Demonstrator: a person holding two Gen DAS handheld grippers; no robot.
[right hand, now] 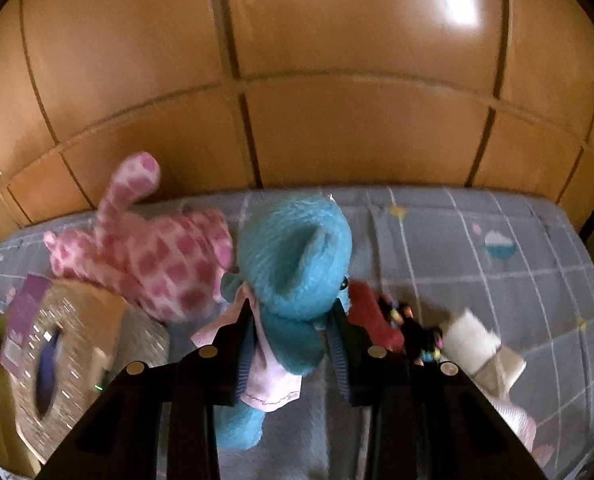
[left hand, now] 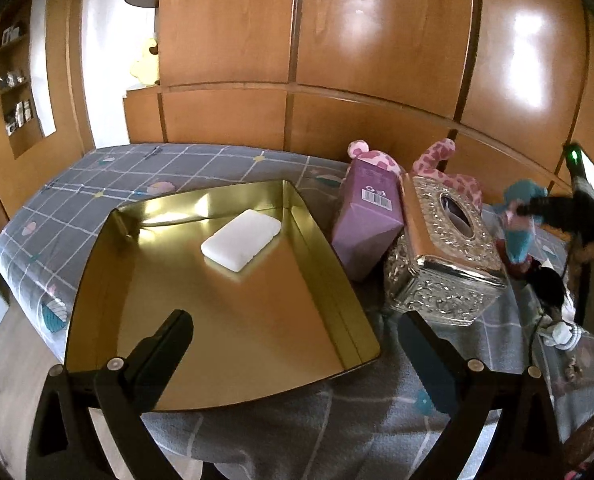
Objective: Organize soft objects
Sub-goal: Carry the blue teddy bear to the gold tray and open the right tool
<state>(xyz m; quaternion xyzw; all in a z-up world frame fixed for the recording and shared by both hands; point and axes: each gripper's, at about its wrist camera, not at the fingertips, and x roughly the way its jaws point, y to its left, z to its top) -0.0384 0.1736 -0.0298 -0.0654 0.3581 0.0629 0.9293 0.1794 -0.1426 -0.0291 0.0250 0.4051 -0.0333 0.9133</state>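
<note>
Gripping the blue plush toy (right hand: pixel 293 264) by its middle, the right gripper (right hand: pixel 293 344) has its jaws pressed into the fur, with the toy's pink cloth trailing below. The toy looks lifted clear of the grey checked bedspread (right hand: pixel 477 280), so the step in hand seems to be carrying it across. The left gripper (left hand: pixel 297 344) hangs with jaws wide and nothing between them over the near end of the gold tray (left hand: pixel 337 280), where a white pad (left hand: pixel 241 245) already lies. Next, I judge, the toy must clear the silver tissue box (left hand: pixel 445 264) and purple carton (left hand: pixel 367 220) to reach that tray. The pink spotted plush (right hand: pixel 149 256) lies behind the box, partly hidden. Small items near the red thing (right hand: pixel 373 320) are too blurred to name.
</note>
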